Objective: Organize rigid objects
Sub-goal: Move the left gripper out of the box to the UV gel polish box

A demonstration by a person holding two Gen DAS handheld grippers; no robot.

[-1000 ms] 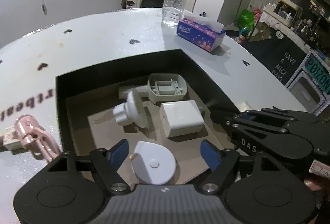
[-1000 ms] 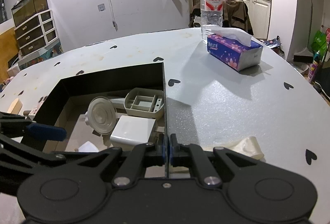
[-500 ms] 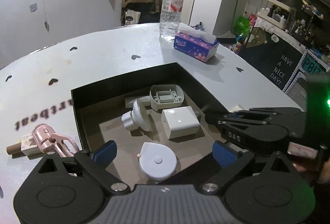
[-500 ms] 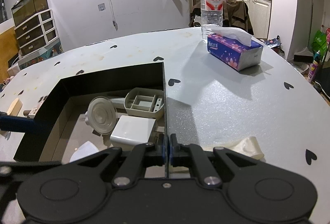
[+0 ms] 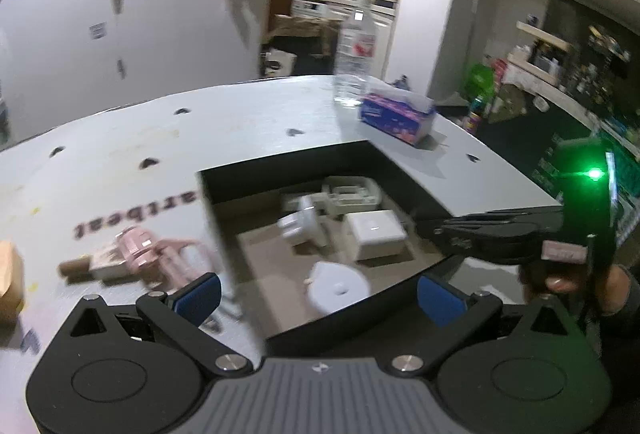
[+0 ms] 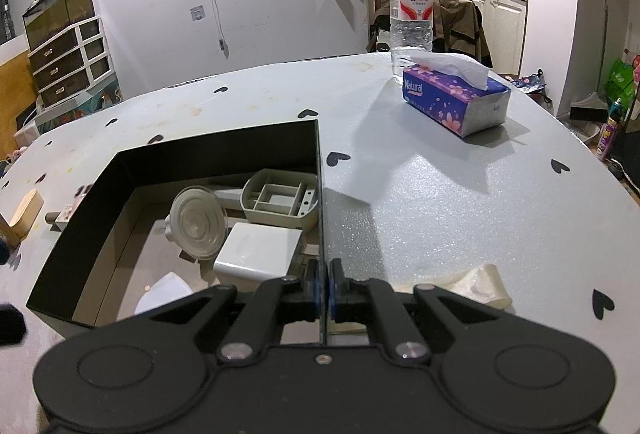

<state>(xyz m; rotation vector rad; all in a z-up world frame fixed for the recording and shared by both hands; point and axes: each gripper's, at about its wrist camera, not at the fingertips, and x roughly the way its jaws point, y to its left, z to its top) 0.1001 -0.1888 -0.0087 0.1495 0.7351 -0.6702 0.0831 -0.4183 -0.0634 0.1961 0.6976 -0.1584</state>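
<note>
With four white plastic pieces already in the black box (image 6: 224, 150) at frame centre, the right gripper (image 6: 323, 284) pinches its wall; the left gripper (image 5: 318, 294) gapes empty, a pink item (image 5: 140, 244) at left unsorted.

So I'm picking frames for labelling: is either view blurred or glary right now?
Left wrist view: motion-smeared, the pink tool and box edges soft, a green light flaring at right. Right wrist view: sharp, tissue pack crisp with a hard shadow; fisheye bends the table rim.

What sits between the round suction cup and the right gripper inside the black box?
A white rectangular block, seen in the right wrist view, lies between suction cup and right gripper.
</note>
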